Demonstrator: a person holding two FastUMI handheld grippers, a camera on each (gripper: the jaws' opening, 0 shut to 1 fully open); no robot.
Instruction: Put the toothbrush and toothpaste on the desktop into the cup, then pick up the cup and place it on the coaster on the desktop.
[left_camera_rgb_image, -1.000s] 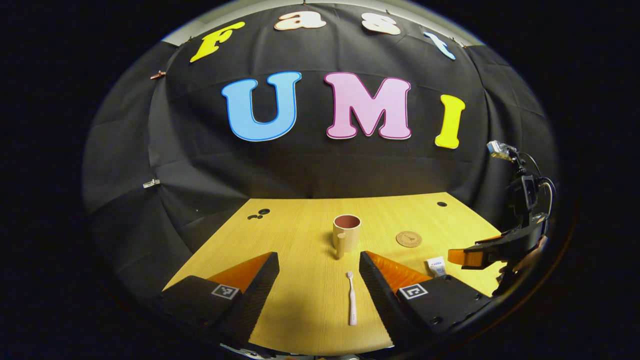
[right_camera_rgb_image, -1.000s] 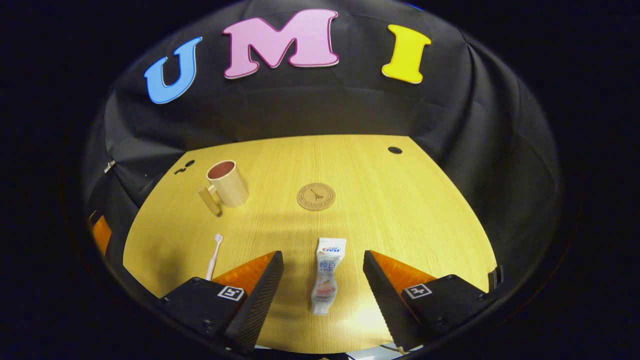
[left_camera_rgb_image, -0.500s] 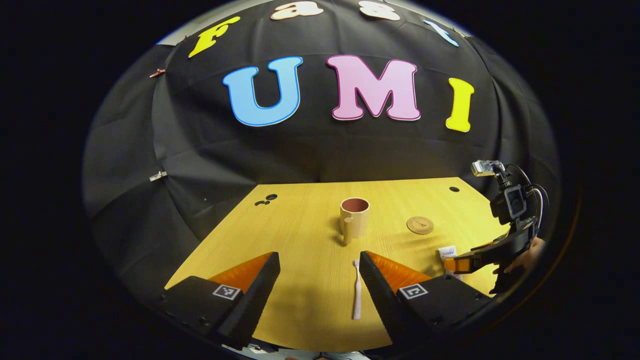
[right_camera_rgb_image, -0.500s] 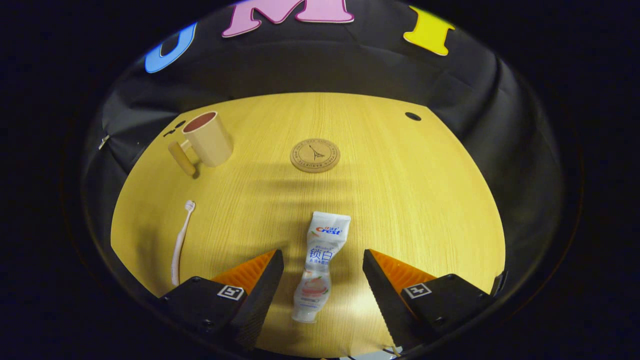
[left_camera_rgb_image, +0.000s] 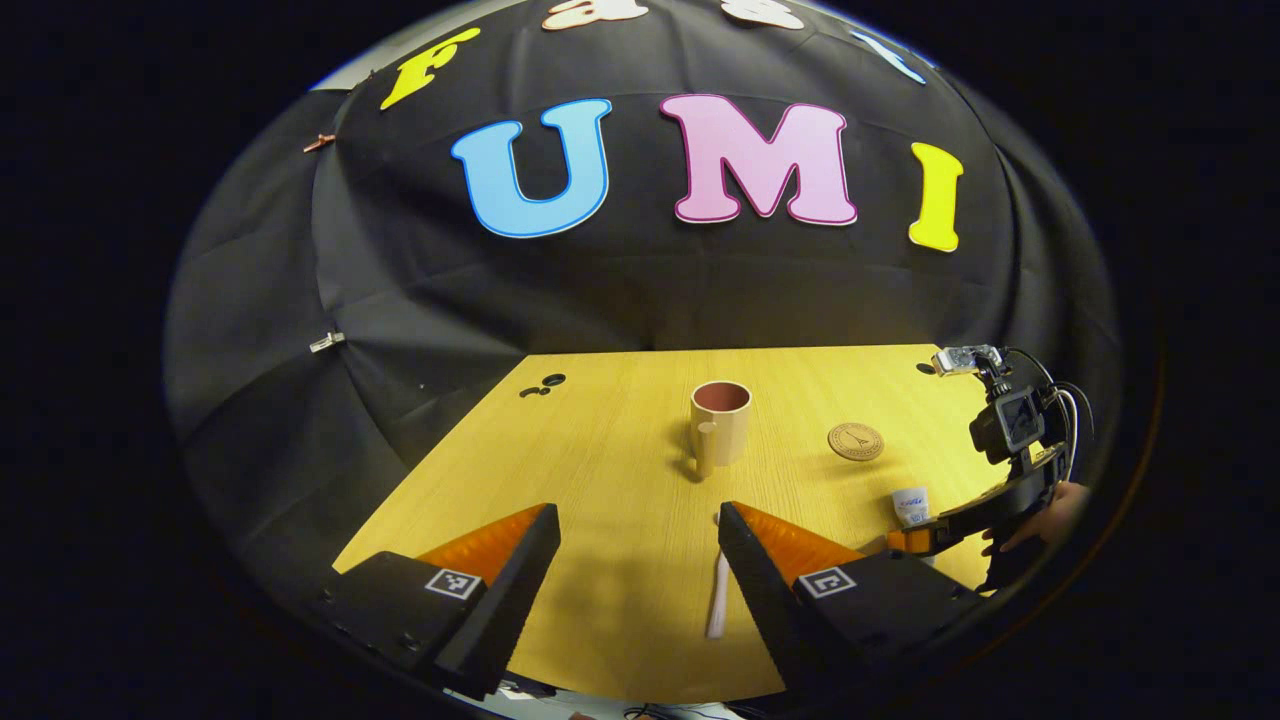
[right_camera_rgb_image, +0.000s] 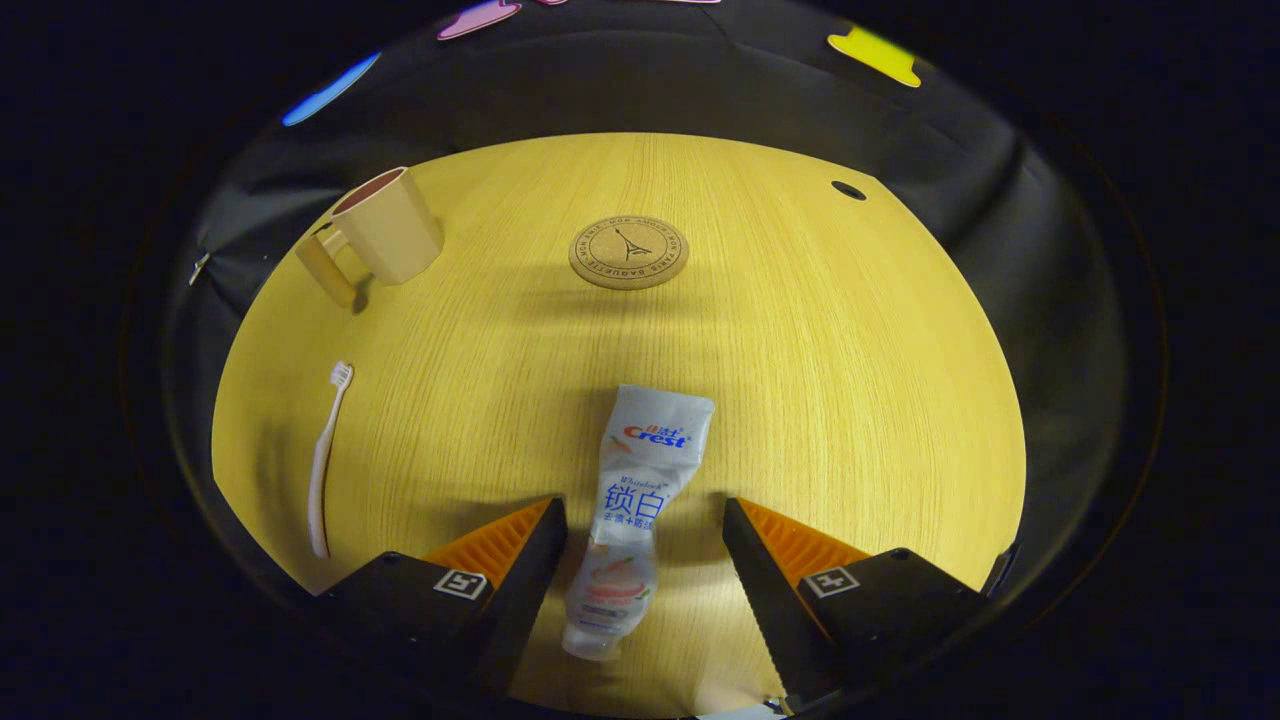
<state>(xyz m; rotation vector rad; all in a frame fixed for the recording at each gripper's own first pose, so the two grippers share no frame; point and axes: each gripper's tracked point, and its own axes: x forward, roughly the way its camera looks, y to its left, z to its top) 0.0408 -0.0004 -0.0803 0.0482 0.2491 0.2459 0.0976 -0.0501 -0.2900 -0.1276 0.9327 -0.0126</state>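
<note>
A beige cup (left_camera_rgb_image: 720, 425) stands upright on the wooden desktop (left_camera_rgb_image: 600, 450), handle toward me. The white toothbrush (left_camera_rgb_image: 717, 600) lies just inside the right finger of my open left gripper (left_camera_rgb_image: 637, 515), partly hidden by that finger. In the right gripper view the toothpaste tube (right_camera_rgb_image: 640, 480) lies flat between the fingers of my open right gripper (right_camera_rgb_image: 642, 508), touching neither. The cork coaster (right_camera_rgb_image: 628, 252) sits beyond it, with the cup (right_camera_rgb_image: 385, 235) and the toothbrush (right_camera_rgb_image: 325, 460) to the left. The left gripper view shows the right gripper (left_camera_rgb_image: 915, 540) low over the toothpaste (left_camera_rgb_image: 911, 505).
The desktop (right_camera_rgb_image: 800, 350) has a round cable hole (right_camera_rgb_image: 848, 190) at its far right and small holes (left_camera_rgb_image: 545, 385) at its far left. The coaster (left_camera_rgb_image: 855, 441) lies to the right of the cup. Black cloth walls close in the table's back and sides.
My right gripper has come down and forward, so the toothpaste now reaches deeper between its fingers. My left gripper has shifted, and the toothbrush now sits against its right finger.
</note>
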